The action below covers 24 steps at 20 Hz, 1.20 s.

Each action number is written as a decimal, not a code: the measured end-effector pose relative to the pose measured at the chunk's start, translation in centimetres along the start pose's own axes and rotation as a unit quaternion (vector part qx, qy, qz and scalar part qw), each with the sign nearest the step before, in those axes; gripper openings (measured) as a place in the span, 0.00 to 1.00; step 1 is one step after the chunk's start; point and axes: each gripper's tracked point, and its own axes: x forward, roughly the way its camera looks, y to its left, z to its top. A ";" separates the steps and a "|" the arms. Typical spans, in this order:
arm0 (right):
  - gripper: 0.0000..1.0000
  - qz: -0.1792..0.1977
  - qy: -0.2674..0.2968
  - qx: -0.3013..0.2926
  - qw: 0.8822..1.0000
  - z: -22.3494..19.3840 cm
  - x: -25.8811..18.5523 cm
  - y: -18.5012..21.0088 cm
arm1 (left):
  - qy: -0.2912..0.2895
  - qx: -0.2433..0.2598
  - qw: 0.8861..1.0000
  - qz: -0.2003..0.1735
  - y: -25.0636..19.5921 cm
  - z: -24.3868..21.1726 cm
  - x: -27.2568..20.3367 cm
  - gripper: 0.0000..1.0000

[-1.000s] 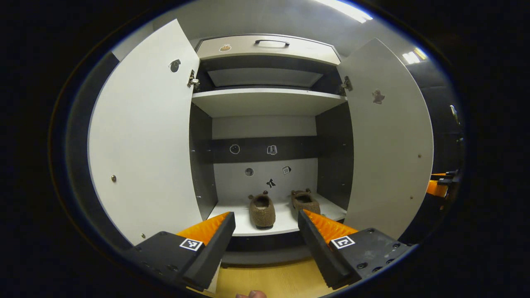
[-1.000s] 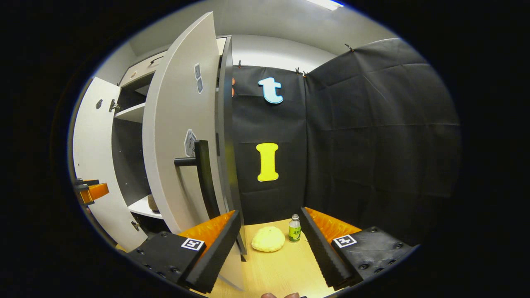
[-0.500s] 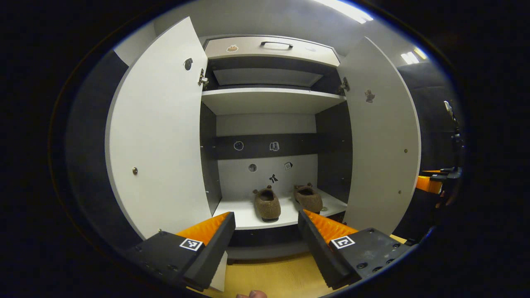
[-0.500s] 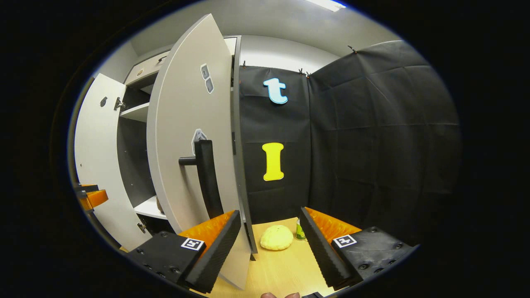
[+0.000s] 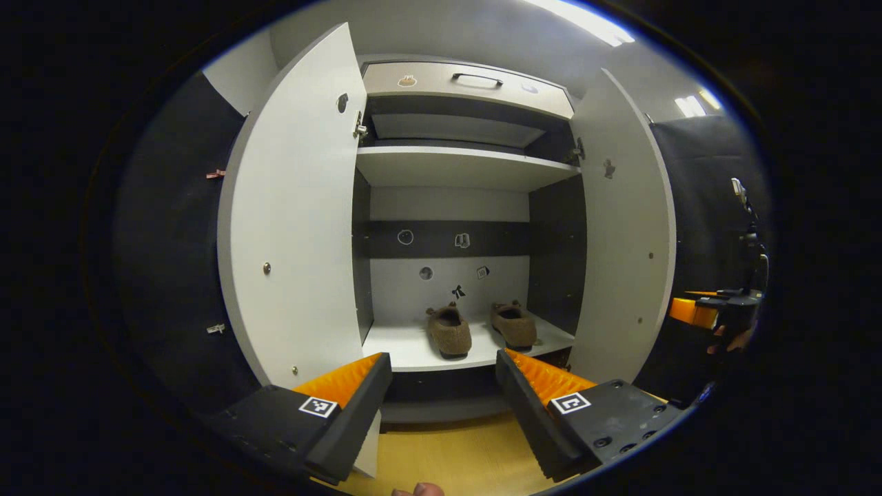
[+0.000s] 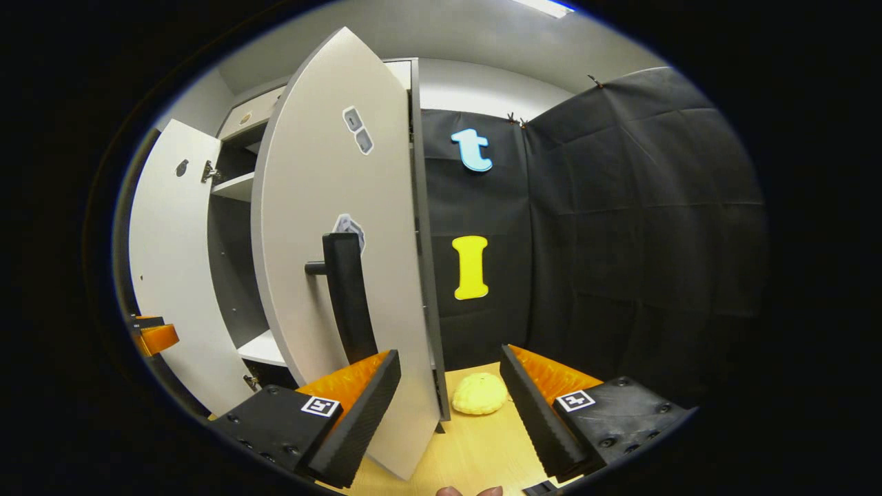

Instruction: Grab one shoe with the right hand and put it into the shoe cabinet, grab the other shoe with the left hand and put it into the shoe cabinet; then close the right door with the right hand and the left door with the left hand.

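Note:
Two brown fuzzy shoes stand side by side on the cabinet's bottom shelf (image 5: 406, 351), one on the left (image 5: 449, 329) and one on the right (image 5: 513, 323). Both white doors stand open: the left door (image 5: 293, 227) and the right door (image 5: 623, 234). My left gripper (image 5: 443, 386) is open and empty, a little in front of the cabinet. My right gripper (image 6: 448, 389) is open too, at the outer face of the right door (image 6: 344, 227), just below its black handle (image 6: 344, 293). The right gripper (image 5: 713, 310) also shows at the far right of the left gripper view.
A yellow lumpy object (image 6: 480, 394) lies on the wooden floor (image 6: 475, 448) by the black cloth wall, right of the right door. An upper shelf (image 5: 455, 165) and a drawer (image 5: 468, 86) with a handle sit above the shoes.
My left gripper has drawn back from the cabinet and shifted left, so the shoes look smaller. The right gripper has shifted left toward the right door; the small bottle beside the yellow object has passed behind a finger.

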 end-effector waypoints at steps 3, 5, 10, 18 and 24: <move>0.98 0.025 0.006 0.000 1.000 -0.4 0.7 2.7 | -0.002 -0.010 1.000 0.005 0.8 0.0 -1.1 0.96; 0.98 0.037 0.007 -0.003 0.999 -0.6 1.3 4.3 | 0.001 -0.018 1.000 0.003 1.1 -0.2 -1.9 0.96; 0.98 0.064 0.007 0.005 0.998 -0.9 1.7 7.8 | -0.005 -0.020 0.999 0.027 3.9 -0.1 -4.5 0.96; 0.98 0.073 0.005 0.008 0.997 -1.4 1.8 10.5 | -0.008 0.010 0.994 0.105 12.8 0.7 -8.6 0.97; 0.98 0.066 0.005 -0.020 0.998 -1.6 1.5 11.3 | -0.012 0.018 0.987 0.160 19.3 1.1 -8.3 0.96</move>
